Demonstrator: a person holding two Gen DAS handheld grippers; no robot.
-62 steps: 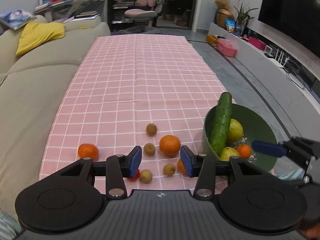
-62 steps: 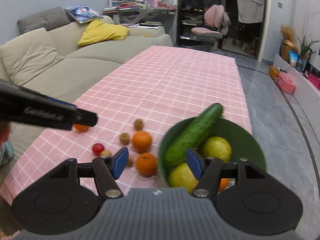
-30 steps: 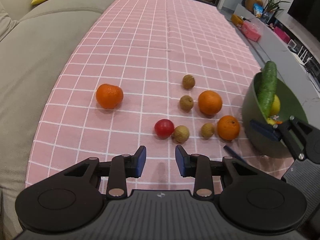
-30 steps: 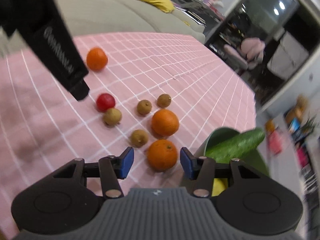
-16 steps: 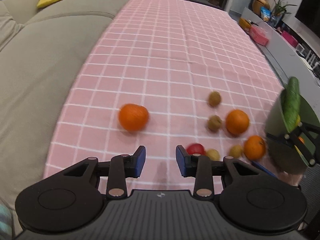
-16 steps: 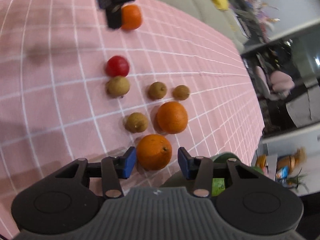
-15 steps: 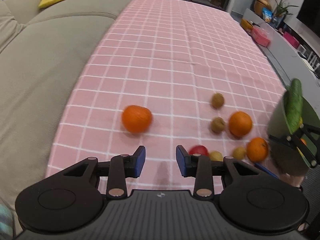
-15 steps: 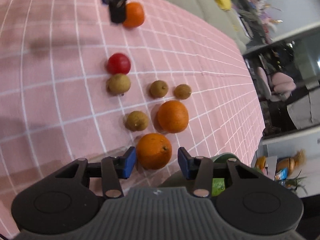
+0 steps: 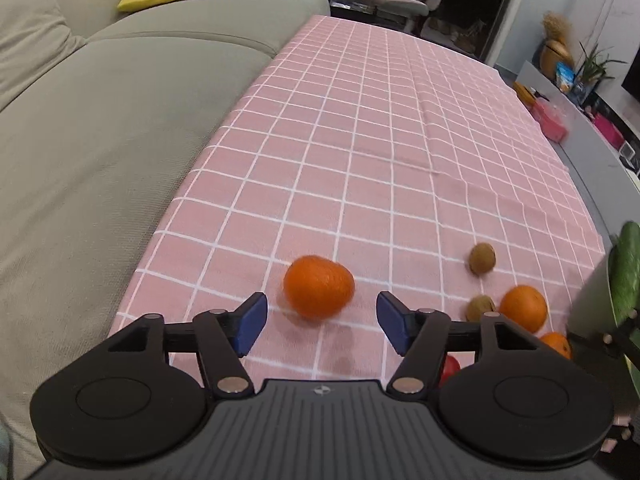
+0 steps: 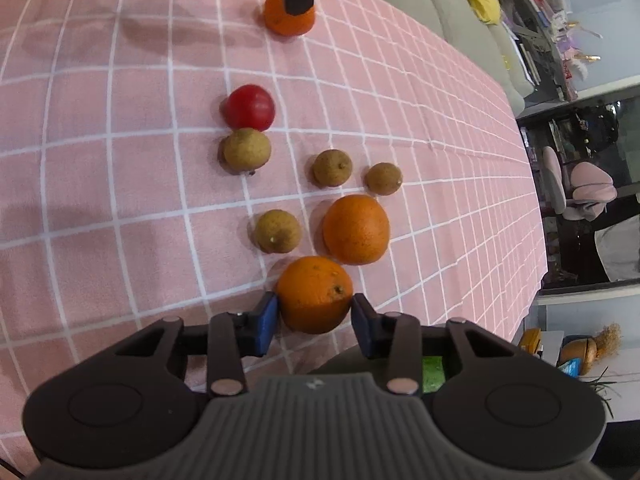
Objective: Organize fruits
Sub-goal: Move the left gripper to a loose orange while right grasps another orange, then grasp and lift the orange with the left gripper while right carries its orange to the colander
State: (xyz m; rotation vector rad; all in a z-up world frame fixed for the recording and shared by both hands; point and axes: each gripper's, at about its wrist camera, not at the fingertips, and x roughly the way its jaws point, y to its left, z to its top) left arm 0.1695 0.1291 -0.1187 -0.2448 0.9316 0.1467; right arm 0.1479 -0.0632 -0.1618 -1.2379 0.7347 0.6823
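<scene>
Near orange [image 10: 314, 294]: on pink tablecloth [image 10: 100, 184], bracketed by right gripper [image 10: 314, 318], pads seemingly touching, pinch likely. Lone orange [image 9: 319, 286]: ahead of left gripper [image 9: 318, 322], jaws spread for approach. Bowl [image 9: 588, 320]: blurred, probable destination.

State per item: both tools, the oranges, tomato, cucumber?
Left tool: open, lone orange just ahead of its fingers, not gripped.
Right tool: fingers flank the near orange; contact unclear.
Far orange: loose on the cloth.
Tomato: on the cloth, touching a brown fruit.
Cucumber: leaning in the bowl.
</scene>
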